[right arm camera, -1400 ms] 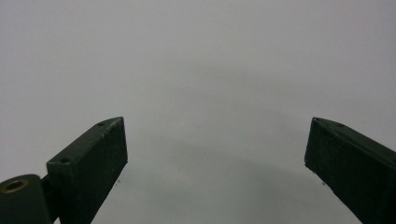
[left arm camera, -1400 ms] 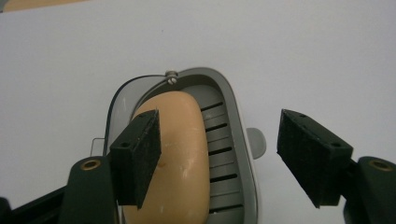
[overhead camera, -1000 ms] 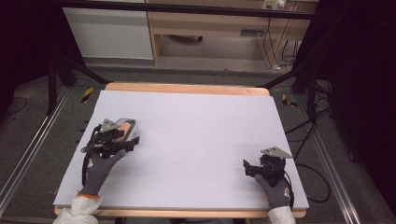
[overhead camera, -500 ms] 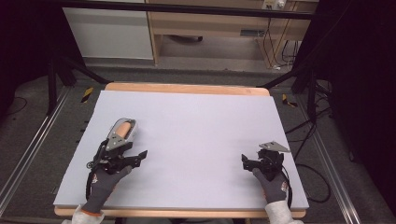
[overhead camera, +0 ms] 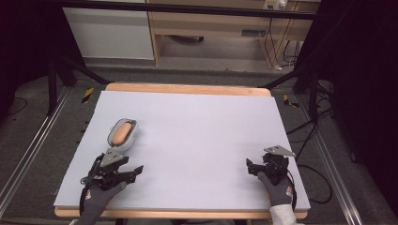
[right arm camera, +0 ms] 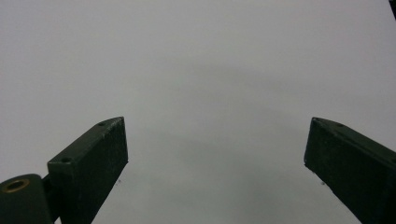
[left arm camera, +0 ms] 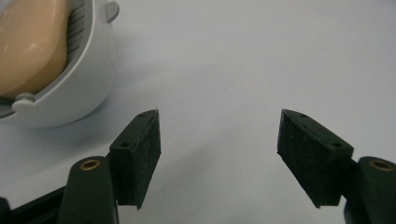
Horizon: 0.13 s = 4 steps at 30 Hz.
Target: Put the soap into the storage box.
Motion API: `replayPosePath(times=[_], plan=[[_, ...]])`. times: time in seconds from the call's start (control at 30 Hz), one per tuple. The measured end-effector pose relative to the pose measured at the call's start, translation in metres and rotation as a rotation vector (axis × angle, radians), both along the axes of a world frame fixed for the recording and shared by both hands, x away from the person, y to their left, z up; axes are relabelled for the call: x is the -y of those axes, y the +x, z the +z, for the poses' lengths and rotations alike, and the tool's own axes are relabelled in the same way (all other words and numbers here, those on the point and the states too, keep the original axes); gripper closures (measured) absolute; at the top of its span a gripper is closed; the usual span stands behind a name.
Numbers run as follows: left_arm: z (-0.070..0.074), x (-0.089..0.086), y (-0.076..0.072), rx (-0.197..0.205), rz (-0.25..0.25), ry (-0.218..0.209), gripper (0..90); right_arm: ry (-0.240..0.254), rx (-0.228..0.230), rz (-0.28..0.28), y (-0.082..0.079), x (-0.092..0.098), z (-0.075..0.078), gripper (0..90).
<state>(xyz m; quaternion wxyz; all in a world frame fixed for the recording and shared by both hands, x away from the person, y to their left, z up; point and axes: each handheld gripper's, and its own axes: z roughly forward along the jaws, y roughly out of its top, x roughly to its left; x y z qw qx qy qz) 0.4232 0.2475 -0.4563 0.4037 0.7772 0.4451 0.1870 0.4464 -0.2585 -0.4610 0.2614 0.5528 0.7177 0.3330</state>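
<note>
The left gripper (overhead camera: pixel 133 169) rests on the table (overhead camera: pixel 202 140), jaws spread wide and empty. Just beyond sits a white soap dish (overhead camera: pixel 123 133) holding a tan soap bar (overhead camera: pixel 121 132). To lift it cleanly, grip the dish's rim squarely. The right gripper (overhead camera: pixel 250 166), also open, lies well apart.

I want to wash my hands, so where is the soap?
In the high view the soap lies in its white soap dish on the table's left side, just beyond the open left gripper and apart from it.
</note>
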Motion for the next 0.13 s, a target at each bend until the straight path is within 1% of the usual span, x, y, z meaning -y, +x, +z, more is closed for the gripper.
replayPosePath(times=[0.07,0.13], plan=[[-0.0017,-0.0041,-0.0023,-0.002,0.005,0.014,29.2,0.010,0.009,-0.010,-0.0042,0.0065,-0.0010,6.2],[-0.0035,-0.0083,-0.0032,-0.002,0.012,0.030,28.9,0.022,0.007,-0.018,-0.0053,0.0121,-0.0021,6.1]])
